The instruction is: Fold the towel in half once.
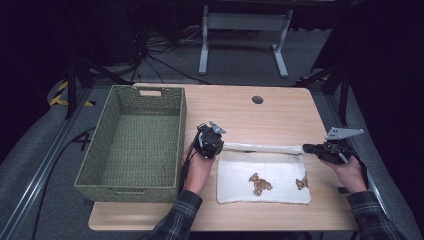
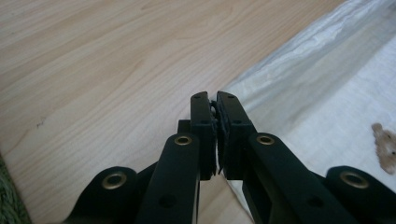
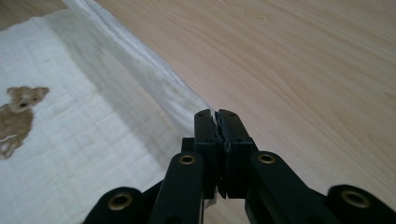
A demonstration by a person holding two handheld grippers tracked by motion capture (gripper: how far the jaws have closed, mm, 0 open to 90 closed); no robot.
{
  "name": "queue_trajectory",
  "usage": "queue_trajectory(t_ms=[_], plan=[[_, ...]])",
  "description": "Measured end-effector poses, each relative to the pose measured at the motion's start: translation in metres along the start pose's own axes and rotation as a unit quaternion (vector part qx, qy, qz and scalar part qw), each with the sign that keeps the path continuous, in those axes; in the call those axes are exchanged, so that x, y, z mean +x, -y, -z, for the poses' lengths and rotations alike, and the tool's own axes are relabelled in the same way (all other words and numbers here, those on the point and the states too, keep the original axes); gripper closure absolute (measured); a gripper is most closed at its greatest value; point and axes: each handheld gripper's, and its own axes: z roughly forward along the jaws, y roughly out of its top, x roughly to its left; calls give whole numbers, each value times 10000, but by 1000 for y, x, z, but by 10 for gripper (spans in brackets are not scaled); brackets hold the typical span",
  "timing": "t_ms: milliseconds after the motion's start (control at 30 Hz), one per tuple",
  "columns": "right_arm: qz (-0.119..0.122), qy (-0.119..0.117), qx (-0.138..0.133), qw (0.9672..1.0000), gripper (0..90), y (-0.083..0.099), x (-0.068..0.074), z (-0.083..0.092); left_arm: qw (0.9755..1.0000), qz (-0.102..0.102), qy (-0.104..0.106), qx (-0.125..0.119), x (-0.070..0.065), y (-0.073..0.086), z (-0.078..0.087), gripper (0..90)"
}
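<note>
The white bear-print cloth (image 1: pixel 262 175) lies on the wooden table (image 1: pixel 260 120), right of the green wicker basket (image 1: pixel 135 142). The left gripper (image 1: pixel 223 145) pinches the cloth's far left corner, jaws pressed together. The right gripper (image 1: pixel 306 148) pinches the far right corner likewise.

My left gripper (image 2: pixel 215 100) rises from the bottom of the frame, its two black jaws pressed together on the corner of a white, finely gridded cloth (image 2: pixel 327 88). The cloth spreads across the right side of the frame, its folded hem running up to the upper right. A small brown printed figure (image 2: pixel 385 147) sits at the right edge. Light wooden tabletop (image 2: pixel 102 60) covers the left and upper part.
</note>
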Motion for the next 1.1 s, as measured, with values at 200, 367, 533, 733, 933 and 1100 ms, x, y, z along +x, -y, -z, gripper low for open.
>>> queue_trajectory(t_ms=[200, 367, 533, 733, 933, 1100], plan=[[25, -116, 60, 9999, 874, 13, 14, 9, 10000, -64, 54, 14, -15, 17, 12, 863], [28, -249, 36, 9997, 874, 22, 26, 19, 10000, -56, -22, -4, -27, 26, 20, 865], [85, -329, 44, 9994, 874, 29, 38, 25, 9999, -104, 10, 52, -41, 39, 31, 865], [121, -479, 28, 9988, 874, 43, 51, 37, 9996, -173, 198, 98, -50, 52, 38, 865], [115, -630, -7, 9979, 873, 55, 64, 47, 9993, -197, 277, 131, -58, 64, 49, 865], [206, -729, 129, 9970, 873, 62, 75, 46, 9986, -132, 459, 236, -61, 75, 50, 864]])
